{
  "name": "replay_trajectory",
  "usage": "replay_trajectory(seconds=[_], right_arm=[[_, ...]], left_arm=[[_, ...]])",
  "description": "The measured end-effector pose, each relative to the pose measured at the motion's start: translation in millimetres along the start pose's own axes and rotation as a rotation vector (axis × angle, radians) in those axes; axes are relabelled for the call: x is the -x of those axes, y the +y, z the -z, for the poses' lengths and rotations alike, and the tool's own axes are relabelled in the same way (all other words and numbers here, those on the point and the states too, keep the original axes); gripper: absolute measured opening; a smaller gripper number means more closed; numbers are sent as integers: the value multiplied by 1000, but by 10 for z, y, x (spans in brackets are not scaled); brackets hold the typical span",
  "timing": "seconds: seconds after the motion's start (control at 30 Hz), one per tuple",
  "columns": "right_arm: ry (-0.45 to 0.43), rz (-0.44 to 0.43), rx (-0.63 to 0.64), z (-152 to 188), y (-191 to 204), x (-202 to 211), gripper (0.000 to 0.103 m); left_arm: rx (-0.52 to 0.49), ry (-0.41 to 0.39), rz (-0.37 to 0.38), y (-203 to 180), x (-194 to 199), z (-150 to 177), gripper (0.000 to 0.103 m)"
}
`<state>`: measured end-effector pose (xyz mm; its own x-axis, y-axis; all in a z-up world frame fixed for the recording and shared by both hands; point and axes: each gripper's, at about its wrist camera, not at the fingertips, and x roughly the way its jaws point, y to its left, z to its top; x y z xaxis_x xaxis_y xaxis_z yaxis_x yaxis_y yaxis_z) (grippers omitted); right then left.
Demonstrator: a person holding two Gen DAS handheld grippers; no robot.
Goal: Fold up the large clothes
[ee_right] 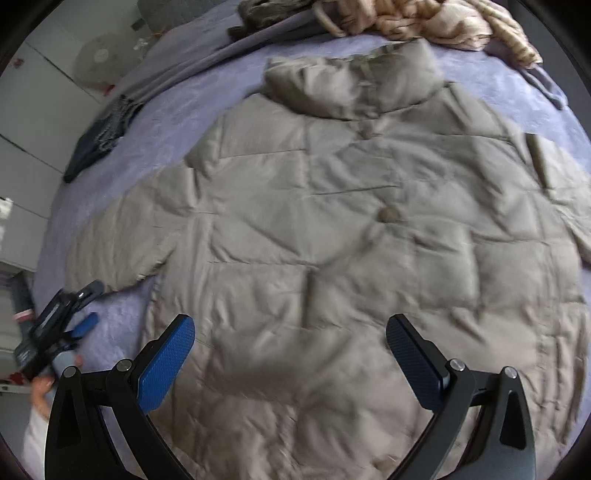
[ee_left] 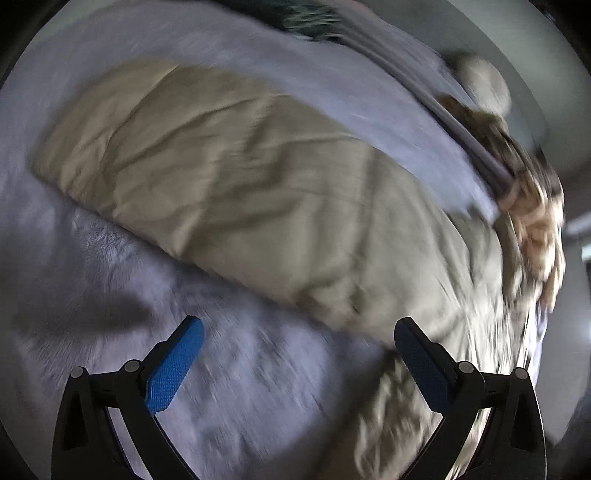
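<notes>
A large beige quilted puffer jacket (ee_right: pixel 332 221) lies spread flat on a lilac bed cover (ee_right: pixel 155 122), collar at the far end, a sleeve stretched out to the left. My right gripper (ee_right: pixel 290 336) is open and empty, above the jacket's lower front. My left gripper (ee_left: pixel 299 332) is open and empty, over the bed cover (ee_left: pixel 92 258) beside the jacket's sleeve (ee_left: pixel 221 177); its view is motion-blurred. The left gripper also shows in the right wrist view (ee_right: pixel 86 306) at the left, just off the sleeve's cuff.
A tan knitted garment (ee_right: pixel 424 18) and a brown one (ee_right: pixel 266 11) lie at the far end of the bed. A dark garment (ee_right: pixel 99 136) lies at the bed's left edge. A round white fan (ee_right: pixel 98 61) stands beyond the bed.
</notes>
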<state>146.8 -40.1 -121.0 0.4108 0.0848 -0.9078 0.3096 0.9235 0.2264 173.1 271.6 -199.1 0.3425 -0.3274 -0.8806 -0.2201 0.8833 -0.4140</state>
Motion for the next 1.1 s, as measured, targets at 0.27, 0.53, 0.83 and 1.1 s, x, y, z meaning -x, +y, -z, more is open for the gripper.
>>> replay_trajectory(seconds=[0.27, 0.53, 0.83, 1.1], right_arm=[[-9, -93, 39, -119, 281, -365, 103], [-28, -212, 28, -412, 655, -624, 103], [25, -334, -152, -650, 815, -1133, 9], [125, -432, -163, -566, 920, -1714, 5]], left_arm=[[164, -98, 85, 438, -213, -635, 103], [160, -192, -29, 477, -232, -1125, 46], [-125, -280, 30, -15, 345, -1063, 10], [-347, -247, 247, -992, 645, -792, 10]])
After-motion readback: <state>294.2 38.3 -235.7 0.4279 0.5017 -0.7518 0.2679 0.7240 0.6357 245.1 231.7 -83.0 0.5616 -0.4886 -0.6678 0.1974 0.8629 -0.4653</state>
